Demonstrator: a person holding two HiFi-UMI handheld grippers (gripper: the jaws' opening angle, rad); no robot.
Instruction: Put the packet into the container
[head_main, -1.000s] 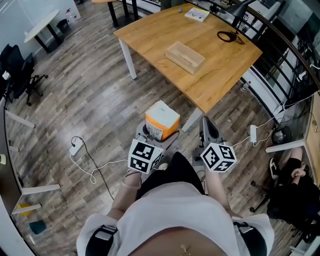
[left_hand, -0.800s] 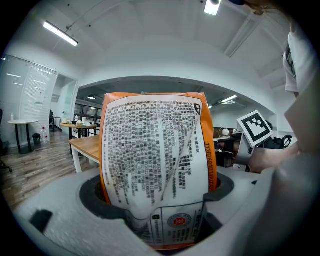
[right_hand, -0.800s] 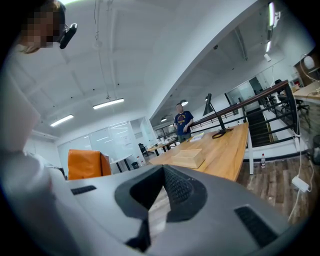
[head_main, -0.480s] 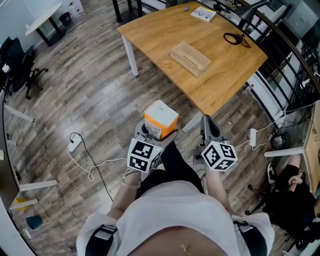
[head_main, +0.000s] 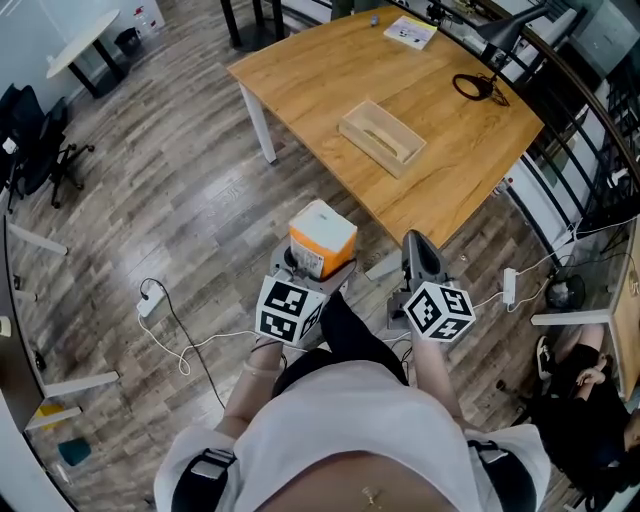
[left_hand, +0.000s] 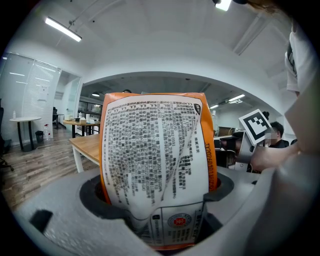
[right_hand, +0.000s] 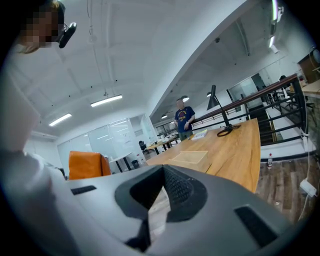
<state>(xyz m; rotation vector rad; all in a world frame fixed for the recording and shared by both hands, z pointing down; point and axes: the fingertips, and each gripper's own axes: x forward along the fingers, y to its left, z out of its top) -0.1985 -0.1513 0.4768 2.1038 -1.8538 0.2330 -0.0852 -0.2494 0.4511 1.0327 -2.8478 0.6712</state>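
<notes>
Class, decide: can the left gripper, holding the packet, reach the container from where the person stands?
Probably not yet. The left gripper holds the packet over the floor, short of the near corner of the table, while the container lies further in on the tabletop. Nothing stands in between.

a wooden counter (head_main: 330, 75) stands ahead of the left gripper (head_main: 318, 264) and the right gripper (head_main: 418, 246). at its far end lie a coiled black cable (head_main: 478, 86) and a booklet (head_main: 411, 31). a white power strip (head_main: 148, 300) lies on the floor (head_main: 190, 200), left of the left gripper.
</notes>
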